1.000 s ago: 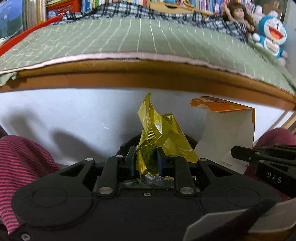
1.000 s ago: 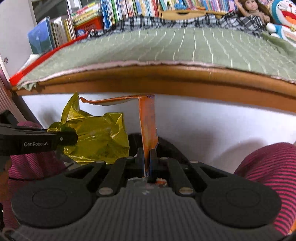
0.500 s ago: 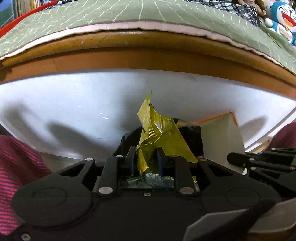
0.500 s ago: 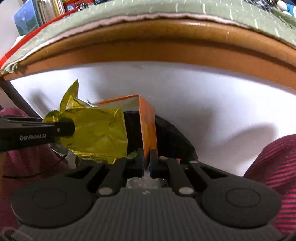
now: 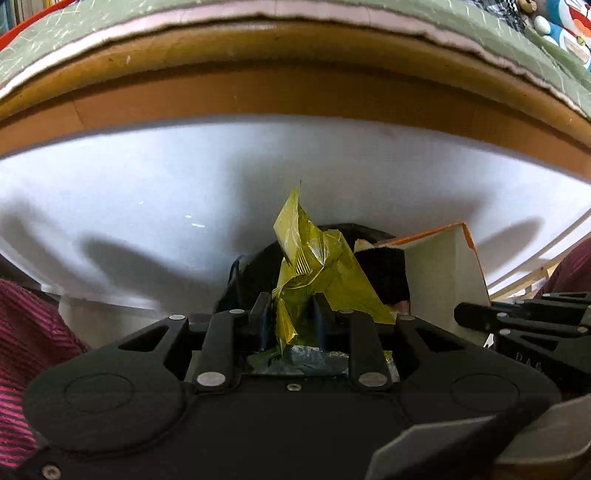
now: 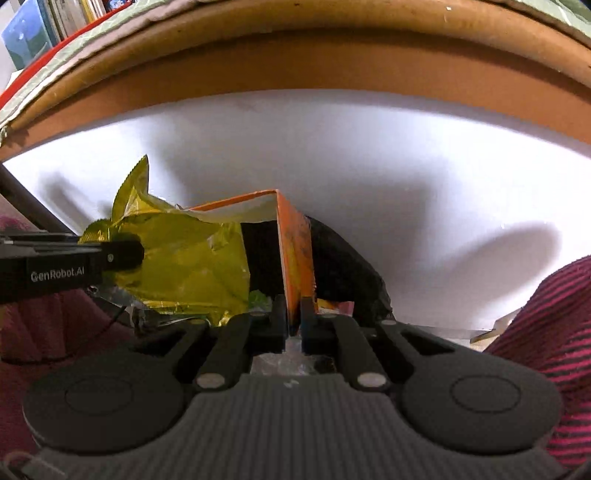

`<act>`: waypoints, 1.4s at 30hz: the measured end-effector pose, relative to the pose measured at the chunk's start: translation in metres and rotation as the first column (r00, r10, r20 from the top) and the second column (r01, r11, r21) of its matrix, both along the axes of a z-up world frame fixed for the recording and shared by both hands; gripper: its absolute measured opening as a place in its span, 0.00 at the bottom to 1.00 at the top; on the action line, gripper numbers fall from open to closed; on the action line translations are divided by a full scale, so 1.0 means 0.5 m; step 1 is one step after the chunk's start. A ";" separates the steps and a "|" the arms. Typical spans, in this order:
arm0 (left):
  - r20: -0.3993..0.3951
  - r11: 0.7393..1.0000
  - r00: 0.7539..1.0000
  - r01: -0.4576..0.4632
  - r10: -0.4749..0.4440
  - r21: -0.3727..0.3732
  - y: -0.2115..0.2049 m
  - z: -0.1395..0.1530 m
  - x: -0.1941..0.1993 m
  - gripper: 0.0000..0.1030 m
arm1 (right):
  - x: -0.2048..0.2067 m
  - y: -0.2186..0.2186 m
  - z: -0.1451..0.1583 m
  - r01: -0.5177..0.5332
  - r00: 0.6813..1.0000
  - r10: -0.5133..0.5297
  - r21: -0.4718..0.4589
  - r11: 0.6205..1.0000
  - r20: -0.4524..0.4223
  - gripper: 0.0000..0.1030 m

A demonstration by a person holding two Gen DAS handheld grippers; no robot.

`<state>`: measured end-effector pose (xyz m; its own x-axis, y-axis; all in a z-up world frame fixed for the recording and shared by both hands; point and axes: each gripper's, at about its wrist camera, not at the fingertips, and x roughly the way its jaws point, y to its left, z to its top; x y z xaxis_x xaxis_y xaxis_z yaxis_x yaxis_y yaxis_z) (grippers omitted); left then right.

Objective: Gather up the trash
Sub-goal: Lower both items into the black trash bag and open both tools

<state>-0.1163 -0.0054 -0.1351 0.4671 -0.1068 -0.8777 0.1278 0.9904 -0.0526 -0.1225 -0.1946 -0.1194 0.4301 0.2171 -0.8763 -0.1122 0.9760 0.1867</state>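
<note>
1. My left gripper is clamped on a crumpled yellow foil wrapper; its two fingers press in from either side, and the foil's peak stands up above them while a silvery scrap of it bunches behind the fingers.
2. My right gripper is pinched tight on the thin wall of an orange carton, which rises upright from the narrow slot between the fingers, its top flap folded off to the left.
3. The two loads sit just beside each other: from the right wrist view the wrapper hangs left of the carton, with my left gripper's black finger reaching in from the left edge.
4. From the left wrist view the carton shows its pale inner face to the right of the wrapper.
5. Directly beyond both pieces lies a black bag, its dark opening behind the foil and the carton; I cannot tell whether either piece touches it.
6. Behind the bag is a white panel, topped by a wooden edge.
7. Above that edge lies a green quilted cover.
8. My red striped sleeves frame the lower corners.
</note>
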 end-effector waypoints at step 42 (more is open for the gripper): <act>-0.038 1.000 0.999 0.028 -0.027 0.013 -0.024 -0.025 -0.011 0.79 | -0.019 -0.007 0.029 -0.006 0.999 0.006 0.000 1.000 0.043 0.75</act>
